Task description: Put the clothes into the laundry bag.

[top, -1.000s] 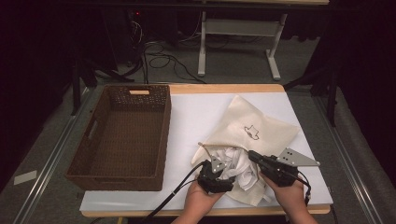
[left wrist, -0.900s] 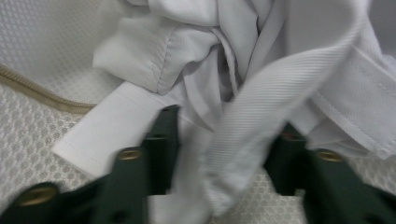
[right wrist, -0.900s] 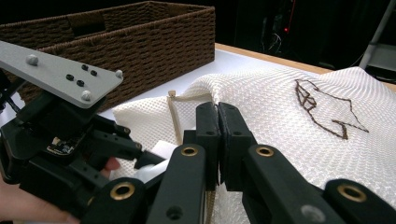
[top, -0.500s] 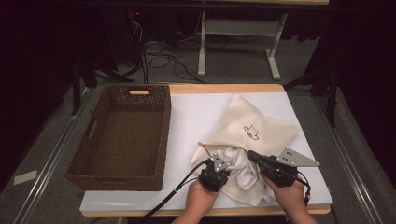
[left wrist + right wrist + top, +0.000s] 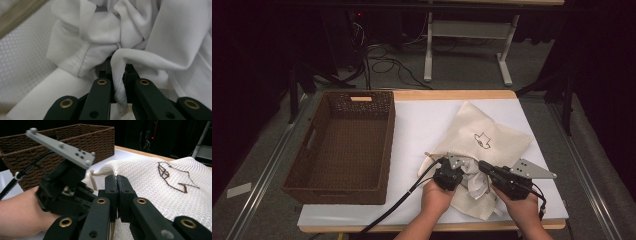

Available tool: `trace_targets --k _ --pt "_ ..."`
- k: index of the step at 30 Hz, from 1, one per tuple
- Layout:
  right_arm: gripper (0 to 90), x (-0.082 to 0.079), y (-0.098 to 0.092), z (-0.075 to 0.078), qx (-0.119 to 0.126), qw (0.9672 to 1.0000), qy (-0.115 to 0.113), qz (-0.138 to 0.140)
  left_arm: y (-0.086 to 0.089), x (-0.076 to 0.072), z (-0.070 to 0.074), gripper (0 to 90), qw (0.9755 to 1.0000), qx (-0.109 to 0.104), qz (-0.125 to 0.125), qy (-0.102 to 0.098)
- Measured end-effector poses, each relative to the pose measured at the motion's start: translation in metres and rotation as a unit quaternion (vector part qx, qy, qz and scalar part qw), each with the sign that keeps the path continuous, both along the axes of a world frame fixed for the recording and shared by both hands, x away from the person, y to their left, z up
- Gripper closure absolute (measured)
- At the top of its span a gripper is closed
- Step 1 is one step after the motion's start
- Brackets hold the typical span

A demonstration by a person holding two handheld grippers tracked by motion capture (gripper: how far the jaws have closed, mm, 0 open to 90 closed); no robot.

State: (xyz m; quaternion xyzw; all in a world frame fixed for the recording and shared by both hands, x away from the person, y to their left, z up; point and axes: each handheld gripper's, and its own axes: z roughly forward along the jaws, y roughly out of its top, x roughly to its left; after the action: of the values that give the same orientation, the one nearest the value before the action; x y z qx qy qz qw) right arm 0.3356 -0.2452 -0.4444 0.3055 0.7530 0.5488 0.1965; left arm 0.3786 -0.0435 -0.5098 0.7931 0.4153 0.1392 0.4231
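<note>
White garment crumpled, ribbed fold pinched; cream mesh bag embroidered.

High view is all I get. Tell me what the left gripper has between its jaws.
Observer: The left gripper is shut on a fold of the white garment; the fold runs down between its jaws.
Operator: Now report the right gripper.
Observer: The right gripper is shut, apparently on the hem of the mesh bag.
Operator: Describe the bag's fabric.
Observer: Up close it is a fine cream netting.
</note>
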Motion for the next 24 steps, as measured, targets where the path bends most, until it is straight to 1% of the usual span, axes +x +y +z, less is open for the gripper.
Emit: trace_targets --k 1,3,4,5,6,9,10,12,14,15,17,18,20,22,23,24 --pt "89.2 0.000 0.000 0.000 0.000 1.0000 0.000 0.000 -0.002 0.002 0.000 86.6 1.0000 0.001 0.001 -0.002" --pt "89.2 0.000 -0.001 0.000 0.002 1.0000 0.002 -0.003 -0.003 0.004 -0.001 86.1 1.0000 -0.006 0.003 -0.001" --pt "89.2 0.000 -0.001 0.000 0.001 1.0000 0.000 -0.001 -0.001 0.003 -0.001 84.4 1.0000 -0.007 0.001 -0.002" --pt "89.2 0.000 -0.002 0.000 0.003 1.0000 0.002 -0.001 0.000 0.001 -0.001 80.6 0.9999 -0.013 -0.001 -0.003" --pt "89.2 0.000 -0.002 0.000 0.003 1.0000 0.003 -0.003 0.003 -0.001 0.000 73.6 0.9998 -0.017 -0.003 -0.007" --pt "89.2 0.000 -0.002 -0.001 0.000 1.0000 0.003 -0.001 0.014 -0.014 0.004 51.8 0.9995 -0.018 -0.005 -0.024" --pt "89.2 0.000 -0.001 -0.001 0.000 1.0000 0.001 0.000 0.018 -0.018 0.004 45.8 0.9995 -0.021 -0.006 -0.025" --pt "89.2 0.000 -0.001 -0.001 -0.002 1.0000 0.000 0.001 0.026 -0.024 0.004 38.0 0.9995 -0.012 -0.010 -0.027" --pt "89.2 -0.001 0.000 -0.001 -0.001 1.0000 0.003 -0.002 0.034 -0.030 0.002 32.5 0.9994 0.006 -0.014 -0.032" --pt "89.2 -0.001 0.000 0.000 -0.001 1.0000 0.003 0.000 0.038 -0.033 0.000 31.5 0.9992 0.018 -0.016 -0.033" --pt "89.2 -0.001 0.001 0.000 -0.003 1.0000 0.002 0.000 0.041 -0.034 -0.003 30.5 0.9988 0.035 -0.016 -0.030" --pt "89.2 -0.001 0.001 0.000 -0.005 1.0000 0.001 0.001 0.043 -0.034 -0.005 30.5 0.9987 0.040 -0.016 -0.026" --pt "89.2 -0.001 0.002 -0.001 -0.006 1.0000 0.002 0.003 0.043 -0.031 -0.009 32.5 0.9985 0.052 -0.014 -0.010" --pt "89.2 -0.001 0.002 -0.001 -0.005 1.0000 0.004 0.002 0.042 -0.028 -0.011 35.0 0.9984 0.055 -0.015 0.003" --pt "89.2 -0.001 0.002 -0.001 -0.005 1.0000 0.003 0.003 0.042 -0.028 -0.012 36.2 0.9984 0.055 -0.012 -0.002" --pt "89.2 -0.001 0.001 -0.001 -0.004 1.0000 0.005 0.004 0.042 -0.027 -0.012 40.0 0.9985 0.053 -0.012 -0.001"
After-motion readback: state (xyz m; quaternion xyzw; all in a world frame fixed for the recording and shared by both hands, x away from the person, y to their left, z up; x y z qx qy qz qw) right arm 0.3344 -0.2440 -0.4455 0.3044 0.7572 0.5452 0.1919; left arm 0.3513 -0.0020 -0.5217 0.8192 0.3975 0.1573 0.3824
